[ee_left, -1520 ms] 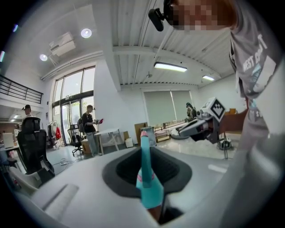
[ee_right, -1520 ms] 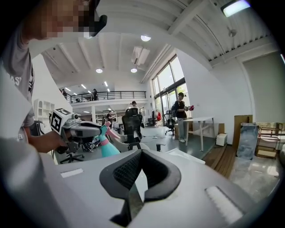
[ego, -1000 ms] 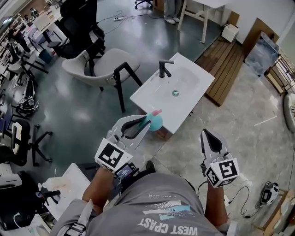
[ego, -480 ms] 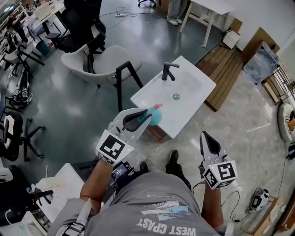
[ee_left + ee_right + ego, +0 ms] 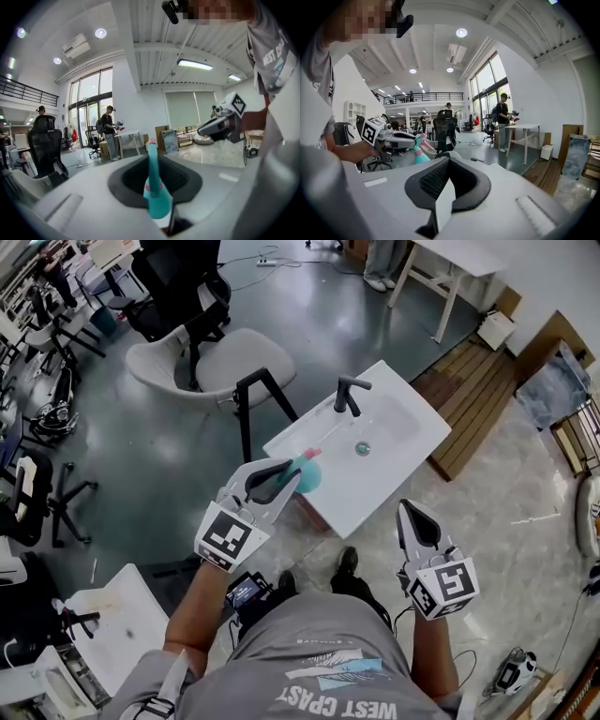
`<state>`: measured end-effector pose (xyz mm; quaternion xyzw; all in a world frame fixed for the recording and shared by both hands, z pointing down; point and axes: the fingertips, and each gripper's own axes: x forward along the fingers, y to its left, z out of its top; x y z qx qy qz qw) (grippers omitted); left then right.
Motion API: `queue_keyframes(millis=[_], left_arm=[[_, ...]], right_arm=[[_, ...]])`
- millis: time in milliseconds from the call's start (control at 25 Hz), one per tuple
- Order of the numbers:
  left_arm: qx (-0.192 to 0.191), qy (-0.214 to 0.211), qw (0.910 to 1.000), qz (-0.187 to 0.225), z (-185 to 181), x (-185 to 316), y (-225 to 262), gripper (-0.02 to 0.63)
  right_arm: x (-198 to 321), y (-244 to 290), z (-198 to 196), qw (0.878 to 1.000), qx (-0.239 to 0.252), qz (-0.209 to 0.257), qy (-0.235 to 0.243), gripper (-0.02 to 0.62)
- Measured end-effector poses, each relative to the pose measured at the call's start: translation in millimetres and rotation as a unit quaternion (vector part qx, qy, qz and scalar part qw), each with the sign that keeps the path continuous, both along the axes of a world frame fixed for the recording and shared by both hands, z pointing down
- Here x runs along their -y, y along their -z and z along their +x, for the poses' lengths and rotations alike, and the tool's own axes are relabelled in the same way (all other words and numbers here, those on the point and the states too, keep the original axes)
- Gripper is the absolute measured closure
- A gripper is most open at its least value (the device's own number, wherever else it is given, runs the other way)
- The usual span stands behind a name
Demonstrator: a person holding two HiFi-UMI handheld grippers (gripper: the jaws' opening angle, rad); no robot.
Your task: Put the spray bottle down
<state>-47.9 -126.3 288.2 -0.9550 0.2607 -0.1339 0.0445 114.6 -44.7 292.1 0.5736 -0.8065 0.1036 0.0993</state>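
My left gripper (image 5: 289, 471) is shut on a teal spray bottle (image 5: 309, 480) with a pink nozzle. In the head view the bottle hangs in the air over the near left edge of a white sink basin (image 5: 398, 442) with a black faucet (image 5: 348, 395). The left gripper view shows the bottle (image 5: 157, 197) upright between the jaws, its neck pointing up. My right gripper (image 5: 407, 508) hovers lower right, in front of the basin's near corner, shut with nothing in it. From the right gripper view (image 5: 446, 165) the left gripper (image 5: 401, 137) and the bottle (image 5: 420, 153) appear at left.
A grey chair (image 5: 211, 357) stands left of the basin and black office chairs (image 5: 178, 277) behind it. A wooden platform (image 5: 469, 423) lies right of the basin. A small white table (image 5: 117, 629) is at lower left. People stand by a white table (image 5: 126, 137) far off.
The person has stepped closer to the basin. Both grippers moved forward with it, the left still carrying the bottle, now over the basin's near left edge.
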Motion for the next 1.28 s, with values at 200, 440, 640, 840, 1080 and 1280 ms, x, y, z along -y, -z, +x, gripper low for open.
queue_keyframes(millis=[200,440,640,840,1080,1280], left_arm=[[0.015,0.02,0.9996,-0.013,24.1,26.1,-21.4,0.549],[0.032,0.034,0.9988,-0.014,37.6,51.8,-42.6,0.549],[0.036,0.045,0.9981,-0.019,39.3,70.4,-56.1,0.549],[0.039,0.057,0.9972,-0.028,35.1,89.8,-71.2,0.549],[0.043,0.069,0.9959,-0.041,28.3,110.5,-91.3,0.549],[0.046,0.077,0.9948,-0.047,26.1,116.5,-104.4,0.549]], right_arm=[[25.3,-15.7,29.0,1.0,0.005,-0.017,0.017,0.594],[47.6,-34.8,41.9,0.999,0.008,-0.033,0.035,0.594],[61.6,-44.2,44.0,0.998,0.009,-0.042,0.041,0.594],[71.2,-57.5,41.8,0.997,0.008,-0.055,0.045,0.594],[80.0,-73.2,39.6,0.996,0.007,-0.071,0.047,0.594],[79.1,-82.2,42.5,0.996,0.003,-0.08,0.047,0.594]])
